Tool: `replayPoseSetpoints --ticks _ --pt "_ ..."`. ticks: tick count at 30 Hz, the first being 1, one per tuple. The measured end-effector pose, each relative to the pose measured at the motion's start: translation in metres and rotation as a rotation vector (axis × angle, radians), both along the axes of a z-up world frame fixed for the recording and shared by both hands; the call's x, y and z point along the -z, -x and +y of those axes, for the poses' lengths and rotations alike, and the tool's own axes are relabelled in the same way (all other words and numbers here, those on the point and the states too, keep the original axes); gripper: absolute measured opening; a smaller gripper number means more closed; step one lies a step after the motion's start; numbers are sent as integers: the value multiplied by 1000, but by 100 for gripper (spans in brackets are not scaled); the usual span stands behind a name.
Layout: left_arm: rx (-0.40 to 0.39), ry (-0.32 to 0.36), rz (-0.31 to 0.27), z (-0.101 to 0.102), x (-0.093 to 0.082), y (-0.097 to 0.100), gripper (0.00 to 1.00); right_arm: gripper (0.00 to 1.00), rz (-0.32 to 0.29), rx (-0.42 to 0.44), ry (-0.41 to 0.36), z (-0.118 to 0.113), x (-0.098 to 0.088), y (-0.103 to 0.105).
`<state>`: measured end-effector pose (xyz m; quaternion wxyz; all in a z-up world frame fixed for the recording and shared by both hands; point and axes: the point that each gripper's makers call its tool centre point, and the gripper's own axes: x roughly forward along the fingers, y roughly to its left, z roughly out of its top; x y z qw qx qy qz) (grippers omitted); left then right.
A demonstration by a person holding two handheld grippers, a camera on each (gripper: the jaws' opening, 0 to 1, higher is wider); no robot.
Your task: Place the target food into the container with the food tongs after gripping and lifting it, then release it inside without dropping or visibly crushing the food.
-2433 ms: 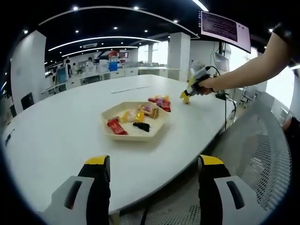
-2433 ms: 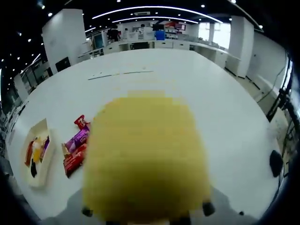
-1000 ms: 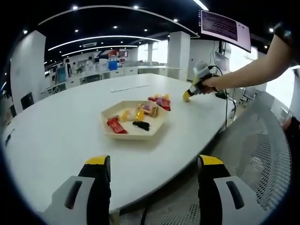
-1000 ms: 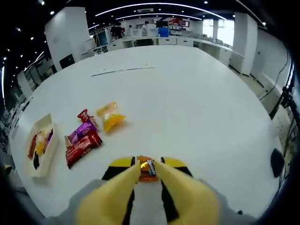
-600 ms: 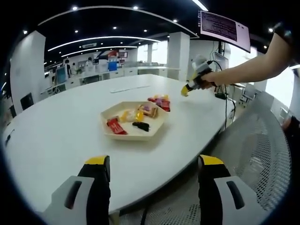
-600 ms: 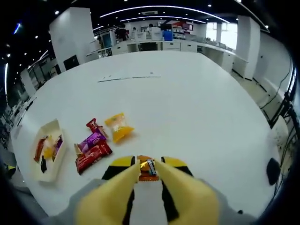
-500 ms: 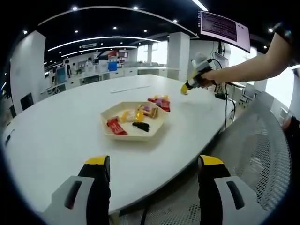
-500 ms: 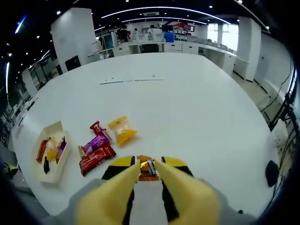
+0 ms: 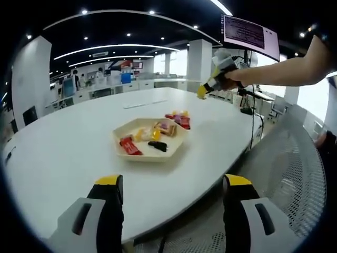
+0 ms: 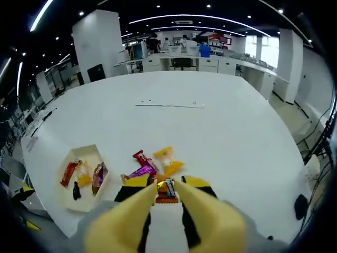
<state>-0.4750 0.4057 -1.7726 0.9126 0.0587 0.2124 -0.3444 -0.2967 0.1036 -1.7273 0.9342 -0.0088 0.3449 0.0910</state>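
Right gripper view: right gripper clenched on orange snack; left gripper released.

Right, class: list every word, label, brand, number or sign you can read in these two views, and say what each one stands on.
No text can be read.
Wall screen: rows of lettering, too small to read.
Orange snack packet in the right gripper: a dark label, blurred.
Packets in the tray and loose wrappers on the table: print too small to read.
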Motion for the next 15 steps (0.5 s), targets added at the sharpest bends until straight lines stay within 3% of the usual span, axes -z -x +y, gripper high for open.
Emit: replayPoseSetpoints --ticks 6,15 --pt "3 5 -10 0 -2 0 74 21 -10 -52 -16 30 -13 3" --pt "-4 12 -18 0 -3 -1 74 21 -6 -140 -39 82 -19 3"
